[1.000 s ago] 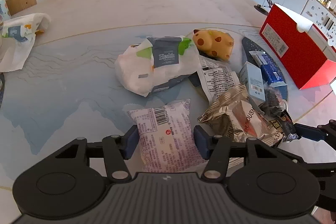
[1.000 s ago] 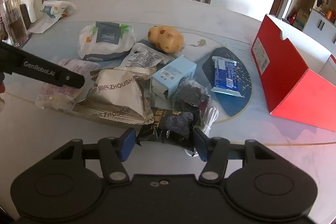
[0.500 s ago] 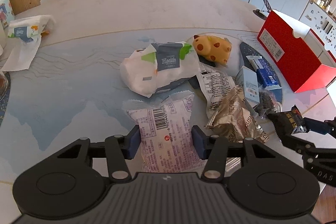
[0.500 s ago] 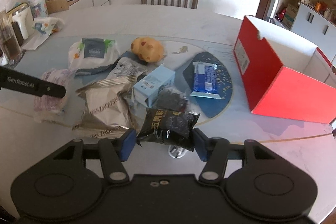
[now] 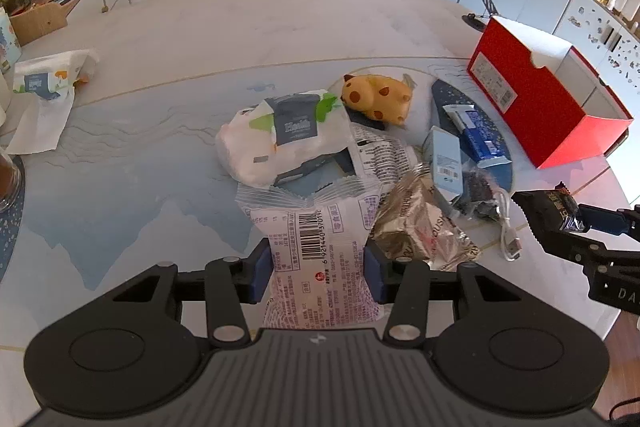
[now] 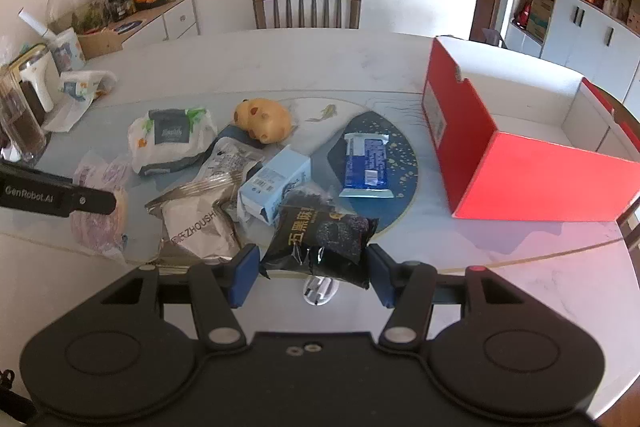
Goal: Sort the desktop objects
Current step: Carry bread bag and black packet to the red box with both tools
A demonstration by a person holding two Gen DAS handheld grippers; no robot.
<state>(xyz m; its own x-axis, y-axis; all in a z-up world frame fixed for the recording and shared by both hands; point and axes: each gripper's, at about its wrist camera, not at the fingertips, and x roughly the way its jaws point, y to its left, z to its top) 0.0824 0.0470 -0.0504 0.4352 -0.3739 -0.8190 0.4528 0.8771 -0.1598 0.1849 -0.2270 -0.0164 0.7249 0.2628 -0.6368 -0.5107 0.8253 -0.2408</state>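
My left gripper (image 5: 318, 267) has its jaws closing on a pink-and-white snack packet (image 5: 316, 239) with a barcode. The blue pads press its sides and it hangs above the table. In the right wrist view the same packet (image 6: 100, 227) shows at the far left. My right gripper (image 6: 314, 269) is shut on a black snack packet (image 6: 320, 239), lifted clear of the pile. From the left wrist view that gripper (image 5: 560, 223) sits at the right edge. An open red box (image 6: 520, 167) with a white inside stands on the table to the right.
A pile on the blue mat (image 5: 120, 179): a white tissue pack (image 5: 280, 139), a yellow spotted toy (image 5: 376, 99), a silver-brown bag (image 5: 416, 227), a light blue carton (image 5: 444, 159), a blue packet (image 5: 480, 139), a white cable (image 5: 508, 227). A chair (image 6: 306, 5) stands behind the table.
Both grippers have risen with their packets. The left jaws have narrowed on the pink packet, lifting it off the table. The black packet has come up clear of the pile.
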